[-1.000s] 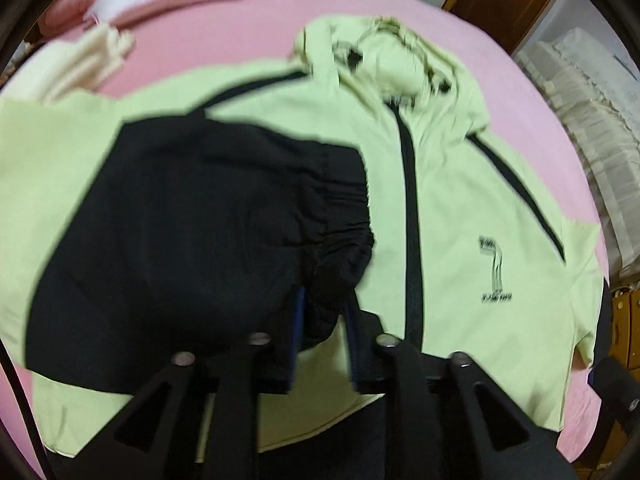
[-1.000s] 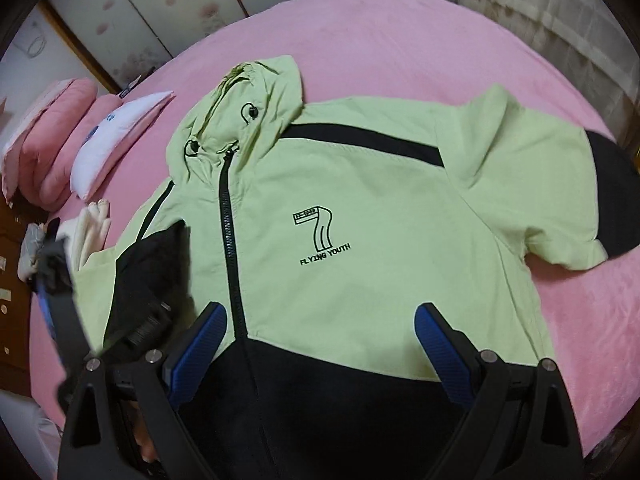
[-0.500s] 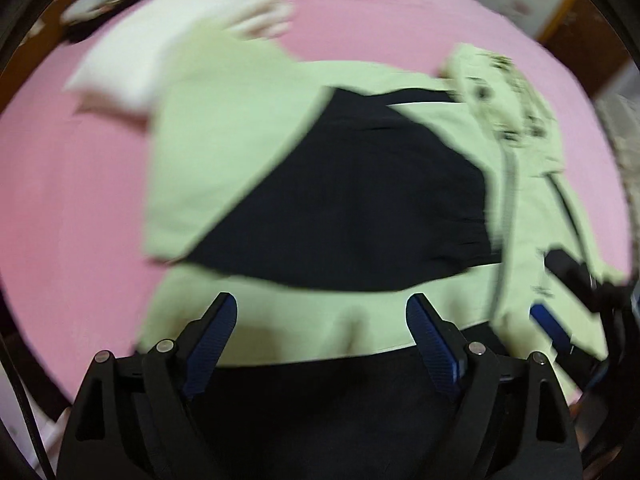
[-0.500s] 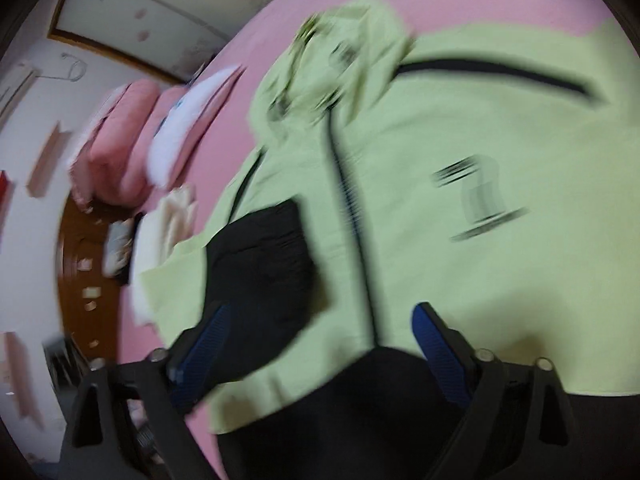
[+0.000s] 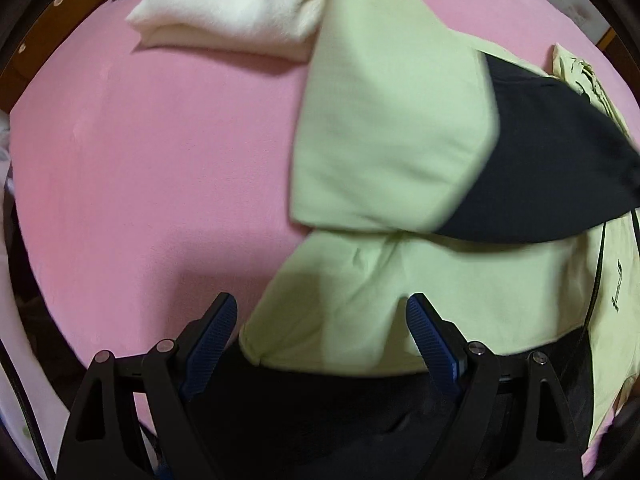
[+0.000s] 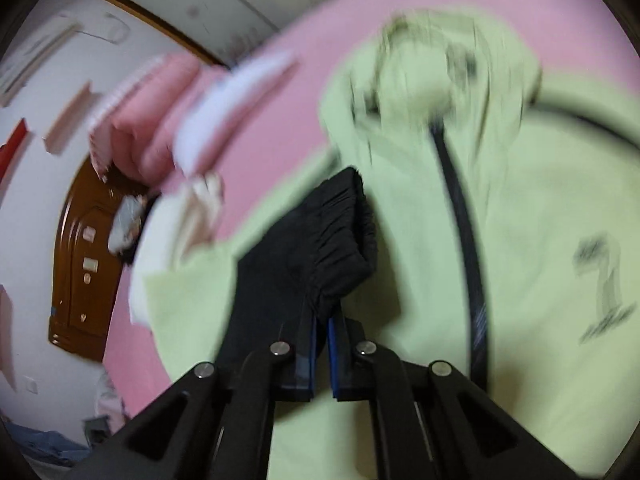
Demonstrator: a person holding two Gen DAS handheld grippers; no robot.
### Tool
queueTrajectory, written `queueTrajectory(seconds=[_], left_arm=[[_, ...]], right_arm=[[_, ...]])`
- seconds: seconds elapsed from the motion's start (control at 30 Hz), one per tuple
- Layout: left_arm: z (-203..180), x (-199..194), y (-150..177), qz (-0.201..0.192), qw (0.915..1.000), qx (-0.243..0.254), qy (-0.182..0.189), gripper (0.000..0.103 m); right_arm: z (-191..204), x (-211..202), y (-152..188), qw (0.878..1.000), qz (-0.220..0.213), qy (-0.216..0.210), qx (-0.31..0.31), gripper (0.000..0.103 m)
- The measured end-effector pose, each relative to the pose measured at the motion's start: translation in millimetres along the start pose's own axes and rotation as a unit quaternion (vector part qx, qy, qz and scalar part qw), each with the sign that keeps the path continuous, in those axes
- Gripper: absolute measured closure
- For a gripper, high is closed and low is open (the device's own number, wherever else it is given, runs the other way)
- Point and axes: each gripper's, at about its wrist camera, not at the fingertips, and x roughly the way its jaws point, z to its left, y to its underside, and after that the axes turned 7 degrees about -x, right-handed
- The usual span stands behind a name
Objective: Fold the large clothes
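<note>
A light green hooded jacket [image 5: 480, 300] with a black hem lies front up on the pink bed [image 5: 140, 160]. Its sleeve [image 5: 400, 140] is folded across the body, and the black cuff end [image 5: 560, 160] reaches toward the zipper. My left gripper [image 5: 322, 304] stands open, pointing down over the jacket's lower side corner, with its pads clear of the cloth. In the blurred right wrist view my right gripper [image 6: 324, 318] is shut on the gathered black sleeve cuff [image 6: 340, 232], left of the zipper [image 6: 460, 208] and below the hood [image 6: 432, 80].
A folded cream cloth [image 5: 240, 4] lies at the far side of the bed, touching the sleeve's shoulder. Pink pillows [image 6: 152, 128] and a white pillow [image 6: 232, 104] sit at the bed's head. A brown wooden door [image 6: 88, 260] stands beyond the bed's edge.
My left gripper let go of the black cuff, opened and slid left to the jacket's side edge. My right gripper swung left across the jacket and shut on that cuff.
</note>
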Motion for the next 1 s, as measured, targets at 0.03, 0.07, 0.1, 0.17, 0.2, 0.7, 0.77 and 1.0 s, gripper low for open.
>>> queueTrajectory(seconds=[0.03, 0.07, 0.1, 0.17, 0.2, 0.7, 0.77, 1.0], left_arm=[[-2, 2, -3, -0.004, 1.0000, 0.002, 0.006, 0.018], [-4, 4, -7, -0.009, 0.9999, 0.004, 0.013, 0.018], [-6, 7, -10, -0.011, 0.9998, 0.008, 0.017, 0.018], [-10, 14, -16, -0.012, 0.9996, 0.014, 0.020, 0.018], [-11, 17, -18, -0.012, 0.9996, 0.014, 0.019, 0.018], [5, 36, -11, -0.018, 0.9992, 0.034, 0.011, 0.018], [-3, 37, -7, -0.021, 0.9990, 0.040, 0.003, 0.018], [-17, -12, 14, -0.039, 0.9969, 0.068, -0.004, 0.020]], right_arm=[[3, -15, -10, 1.000, -0.027, 0.006, -0.008, 0.099], [5, -30, -19, 0.999, -0.050, 0.013, -0.015, 0.099], [6, -44, -26, 0.997, -0.068, 0.021, -0.022, 0.099], [3, -77, -38, 0.992, -0.108, 0.056, -0.042, 0.099], [-2, -91, -40, 0.989, -0.120, 0.076, -0.049, 0.099], [-139, -87, 67, 0.960, 0.022, 0.274, 0.058, 0.099], [-135, -86, 69, 0.955, 0.017, 0.292, 0.049, 0.097], [-93, -114, 59, 0.935, -0.035, 0.353, -0.020, 0.084]])
